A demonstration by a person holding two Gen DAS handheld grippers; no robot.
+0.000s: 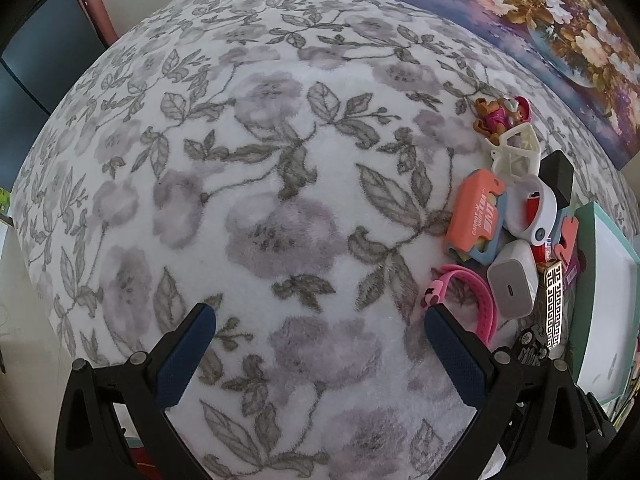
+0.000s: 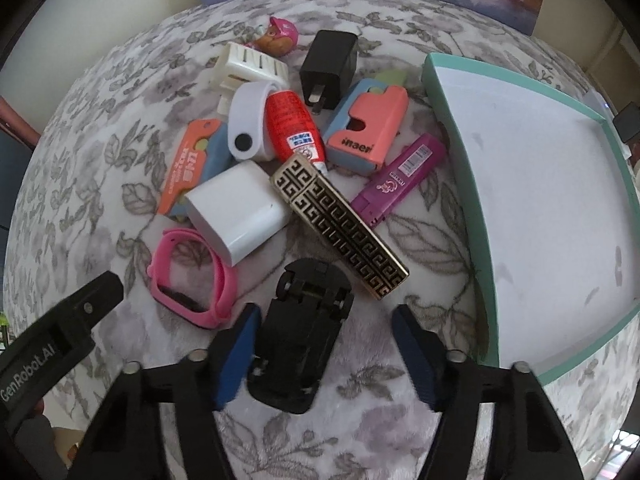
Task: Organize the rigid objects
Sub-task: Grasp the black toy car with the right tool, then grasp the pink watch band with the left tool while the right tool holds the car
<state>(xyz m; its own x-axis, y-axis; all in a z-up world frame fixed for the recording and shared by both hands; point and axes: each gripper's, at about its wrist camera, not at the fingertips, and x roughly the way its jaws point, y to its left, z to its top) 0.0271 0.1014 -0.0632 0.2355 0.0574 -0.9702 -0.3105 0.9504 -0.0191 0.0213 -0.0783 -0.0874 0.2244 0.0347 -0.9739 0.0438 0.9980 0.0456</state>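
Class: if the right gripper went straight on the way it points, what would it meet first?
Probably the black toy car, lying upside down between the right gripper's fingers on the blanket; how near it is stays unclear.

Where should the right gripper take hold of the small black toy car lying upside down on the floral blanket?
Grip the small black toy car across its narrow body, mid-length between the wheel axles, coming straight down from above. It lies lengthwise between the fingers of the right gripper, its long flat sides facing the pads. The left pad looks close or touching; the right still stands off. The gold patterned bar nearby stays clear.

Floral blanket (image 1: pixel 280 152), flower painting (image 1: pixel 560 32) behind.
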